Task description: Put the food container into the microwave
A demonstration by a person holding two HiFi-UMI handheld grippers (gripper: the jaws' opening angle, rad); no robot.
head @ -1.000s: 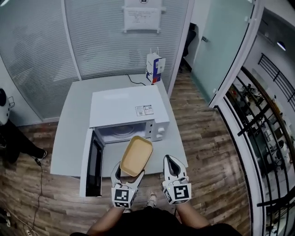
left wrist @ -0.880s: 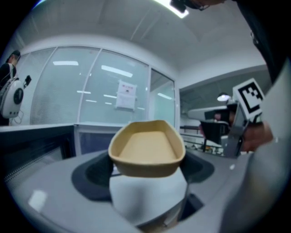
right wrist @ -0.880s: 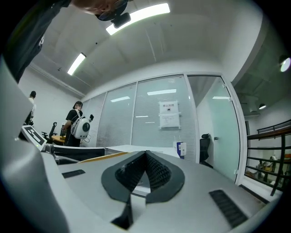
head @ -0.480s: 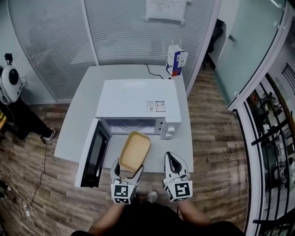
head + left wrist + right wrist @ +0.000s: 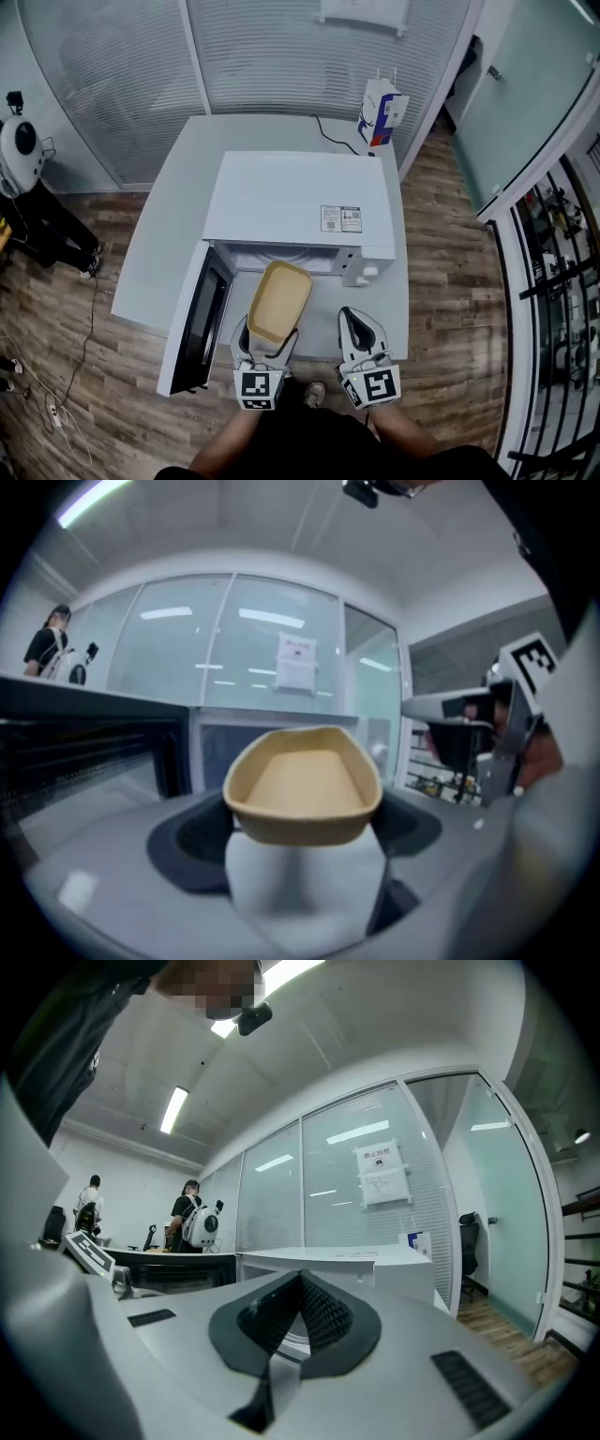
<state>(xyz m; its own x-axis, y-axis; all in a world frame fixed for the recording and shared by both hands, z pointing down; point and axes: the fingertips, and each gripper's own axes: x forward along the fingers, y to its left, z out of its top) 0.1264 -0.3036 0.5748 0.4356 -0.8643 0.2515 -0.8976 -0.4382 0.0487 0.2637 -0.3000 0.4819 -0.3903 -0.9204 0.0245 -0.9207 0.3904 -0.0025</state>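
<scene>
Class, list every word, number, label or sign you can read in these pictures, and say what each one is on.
No text here is legible.
Too small: the sticker on top of the microwave.
Blurred: the paper sign on the glass wall.
Too small: the print on the carton on the table.

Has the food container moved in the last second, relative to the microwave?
Yes. The food container, held by the left gripper, is nearer the open front of the microwave.
</scene>
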